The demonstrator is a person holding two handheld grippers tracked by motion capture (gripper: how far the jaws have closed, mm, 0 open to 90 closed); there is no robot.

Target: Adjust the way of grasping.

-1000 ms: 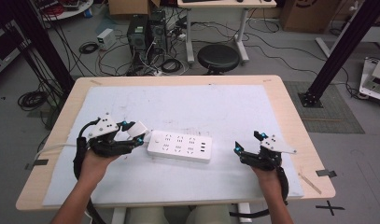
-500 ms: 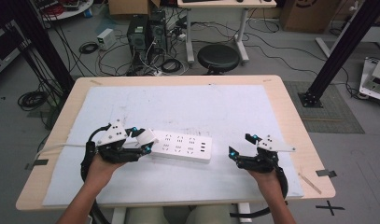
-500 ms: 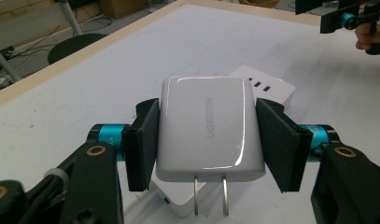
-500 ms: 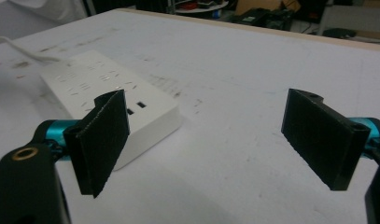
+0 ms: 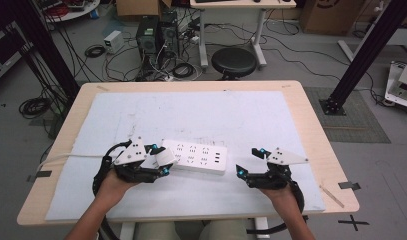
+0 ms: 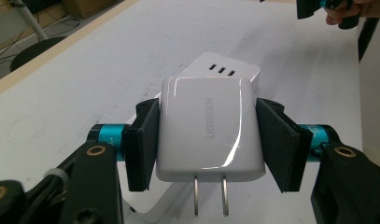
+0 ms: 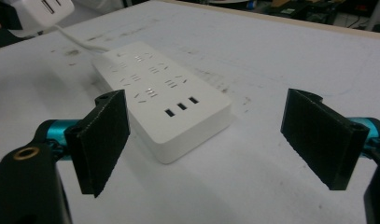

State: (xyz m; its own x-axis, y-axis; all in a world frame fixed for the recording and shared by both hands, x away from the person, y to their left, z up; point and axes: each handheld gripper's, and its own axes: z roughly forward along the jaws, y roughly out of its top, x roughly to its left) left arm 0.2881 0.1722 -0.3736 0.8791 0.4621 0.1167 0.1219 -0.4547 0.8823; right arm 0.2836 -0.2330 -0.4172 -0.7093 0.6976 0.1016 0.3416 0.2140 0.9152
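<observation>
A white power strip (image 5: 196, 156) lies flat on the white mat (image 5: 216, 115), near the table's front. My left gripper (image 5: 160, 160) is shut on a white UGREEN charger (image 5: 165, 158) and holds it over the strip's left end. In the left gripper view the black pads (image 6: 143, 140) press both sides of the charger (image 6: 208, 126), its two metal prongs point toward the camera, and the strip (image 6: 225, 70) lies behind it. My right gripper (image 5: 250, 161) stands open just right of the strip, with nothing between its jaws. From the right gripper view the strip (image 7: 162, 93) lies ahead of that gripper (image 7: 220, 135).
The strip's white cord (image 5: 66, 159) runs left off the mat to the wooden table's edge (image 5: 51, 150). Tape marks (image 5: 350, 184) sit by the right front corner. Beyond the far edge stand a stool (image 5: 234, 61), computer cases and cables on the floor.
My left gripper has carried the charger right, from beside the strip to over its left end. The right gripper has slid left, closer to the strip's right end.
</observation>
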